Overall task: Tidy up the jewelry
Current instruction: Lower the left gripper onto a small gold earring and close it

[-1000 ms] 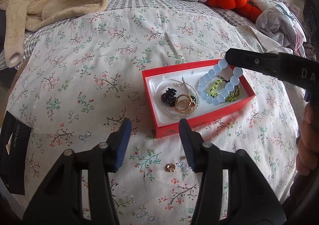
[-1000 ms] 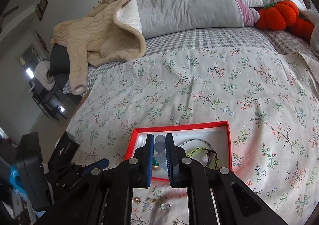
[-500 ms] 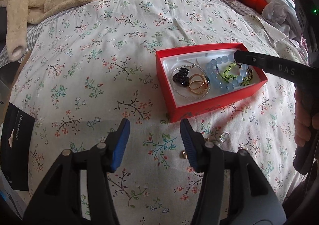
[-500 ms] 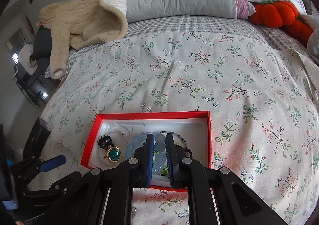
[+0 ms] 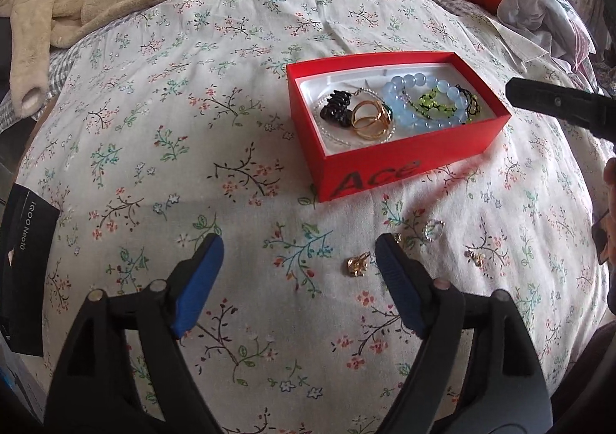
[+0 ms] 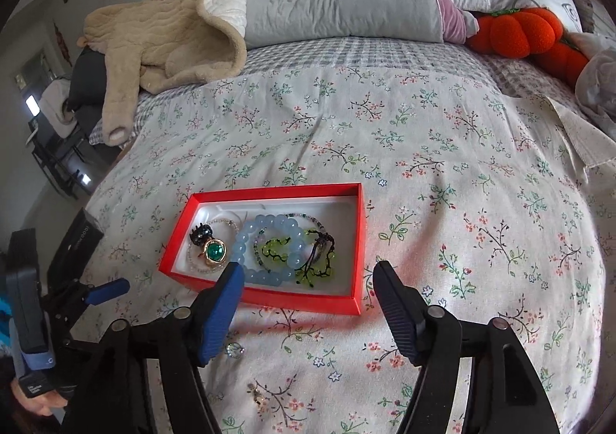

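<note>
Jaws opening above red box point(image 6: 358, 241) rim

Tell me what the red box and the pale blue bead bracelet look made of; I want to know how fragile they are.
The red box looks like matte cardboard: flat, sharp-edged walls, printed lettering on the side and a white liner inside. The pale blue bead bracelet looks like glass or polished stone, possibly plastic: the round beads are translucent and carry small glossy highlights. The pictures cannot settle which.

Left gripper point(image 5: 298, 255): angled downward, jaws opening, nothing between its 2 fingers.
Right gripper point(image 6: 308, 282): angled downward, jaws opening, nothing gripped, 2 fingers spread wide.
</note>
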Action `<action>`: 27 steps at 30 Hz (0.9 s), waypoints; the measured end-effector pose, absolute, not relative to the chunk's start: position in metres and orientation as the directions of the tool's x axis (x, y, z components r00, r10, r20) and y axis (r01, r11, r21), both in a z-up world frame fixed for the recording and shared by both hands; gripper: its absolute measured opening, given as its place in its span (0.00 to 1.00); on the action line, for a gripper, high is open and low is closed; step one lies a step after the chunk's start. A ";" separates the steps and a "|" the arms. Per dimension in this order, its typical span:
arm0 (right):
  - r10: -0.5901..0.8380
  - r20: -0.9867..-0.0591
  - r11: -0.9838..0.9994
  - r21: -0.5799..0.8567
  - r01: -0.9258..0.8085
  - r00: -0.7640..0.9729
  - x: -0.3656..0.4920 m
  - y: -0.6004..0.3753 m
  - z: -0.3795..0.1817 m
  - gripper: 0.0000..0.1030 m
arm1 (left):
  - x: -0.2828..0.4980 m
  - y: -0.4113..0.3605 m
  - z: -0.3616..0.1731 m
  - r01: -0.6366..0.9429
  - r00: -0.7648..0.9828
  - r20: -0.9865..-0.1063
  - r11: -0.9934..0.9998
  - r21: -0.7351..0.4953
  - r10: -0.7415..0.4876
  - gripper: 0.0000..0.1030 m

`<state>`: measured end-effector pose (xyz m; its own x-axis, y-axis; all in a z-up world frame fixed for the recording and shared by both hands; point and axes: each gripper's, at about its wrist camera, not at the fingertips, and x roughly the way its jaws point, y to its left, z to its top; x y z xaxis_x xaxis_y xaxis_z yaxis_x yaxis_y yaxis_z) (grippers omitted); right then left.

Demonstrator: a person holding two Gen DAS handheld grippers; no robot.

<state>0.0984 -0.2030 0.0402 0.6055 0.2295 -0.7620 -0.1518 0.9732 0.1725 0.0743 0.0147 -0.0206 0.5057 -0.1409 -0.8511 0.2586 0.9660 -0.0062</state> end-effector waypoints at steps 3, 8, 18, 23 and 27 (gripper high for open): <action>0.223 -0.757 0.975 0.170 -0.144 0.614 0.084 -0.211 0.040 0.70 | 0.063 0.015 -0.028 0.272 0.525 -0.838 0.962 -0.002 -0.150 0.79; 0.210 -0.781 0.977 0.152 -0.147 0.588 0.064 -0.214 0.021 0.70 | 0.051 0.011 -0.044 0.306 0.518 -0.838 0.952 -0.006 -0.172 0.79; 0.185 -0.844 0.970 0.076 -0.230 0.503 0.027 -0.200 -0.029 0.70 | 0.036 0.005 -0.058 0.356 0.528 -0.825 0.935 0.001 -0.200 0.79; 0.176 -0.861 0.969 0.068 -0.236 0.477 0.019 -0.198 -0.046 0.73 | 0.035 0.005 -0.062 0.348 0.540 -0.819 0.938 0.008 -0.193 0.80; 0.169 -0.859 0.965 0.044 -0.259 0.483 0.017 -0.193 -0.049 0.81 | 0.036 0.005 -0.062 0.334 0.539 -0.820 0.943 -0.002 -0.193 0.80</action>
<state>0.0166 -0.1932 -0.0490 0.4830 0.1689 -0.8592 -0.2592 0.9648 0.0440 0.0364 0.0050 -0.0624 0.5388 -0.1929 -0.8201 0.3338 0.9426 -0.0025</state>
